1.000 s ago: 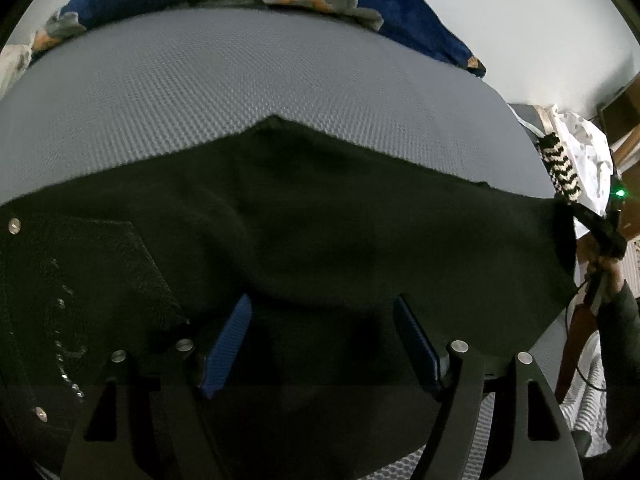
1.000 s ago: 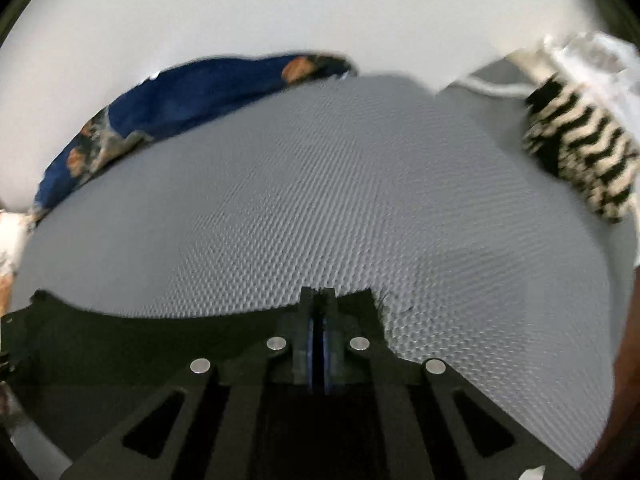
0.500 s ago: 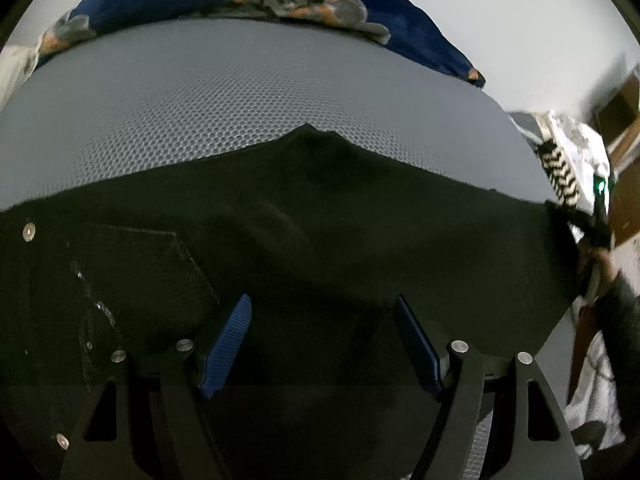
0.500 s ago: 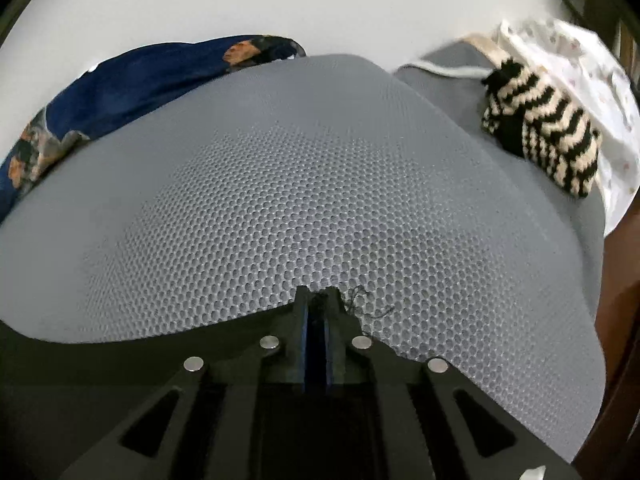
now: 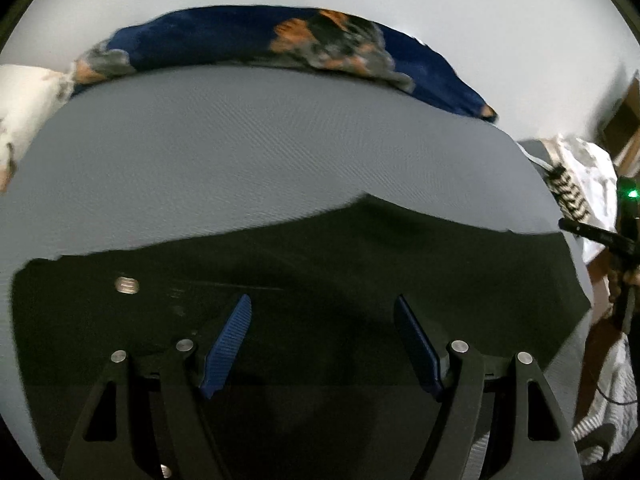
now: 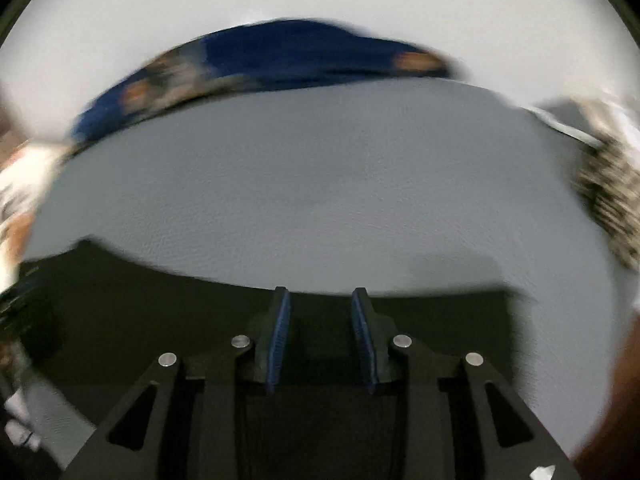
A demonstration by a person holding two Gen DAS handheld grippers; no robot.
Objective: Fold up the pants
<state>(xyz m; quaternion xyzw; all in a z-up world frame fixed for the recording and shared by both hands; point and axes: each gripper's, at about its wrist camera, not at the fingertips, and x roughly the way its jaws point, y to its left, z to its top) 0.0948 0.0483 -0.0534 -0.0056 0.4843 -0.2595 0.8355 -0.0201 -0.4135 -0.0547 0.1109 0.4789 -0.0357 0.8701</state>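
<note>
Lying flat across the near part of the grey mattress [image 5: 248, 152], the black pants [image 5: 360, 280] now show a long, mostly straight far edge, with a metal rivet [image 5: 127, 284] visible near the left end. The right gripper [image 6: 322, 300] has just let go: half a second ago its blue pads were pressed together on the far edge of the cloth, and now they stand apart with nothing between them, hovering over the same edge. That release suggests one fold has been laid down and the cloth left to settle. The left gripper [image 5: 322, 308] has its fingers spread wide over the pants, as in both earlier views, and grips nothing.

Compared with a second ago, the left view sits further back, so more mattress shows beyond the pants and the pocket area has slid mostly out of sight. The right view is heavily blurred, so that gripper is likely moving. Beyond the mattress lie a blue patterned blanket [image 5: 256, 40] and, to the right, a black-and-white striped cloth [image 5: 570, 192].
</note>
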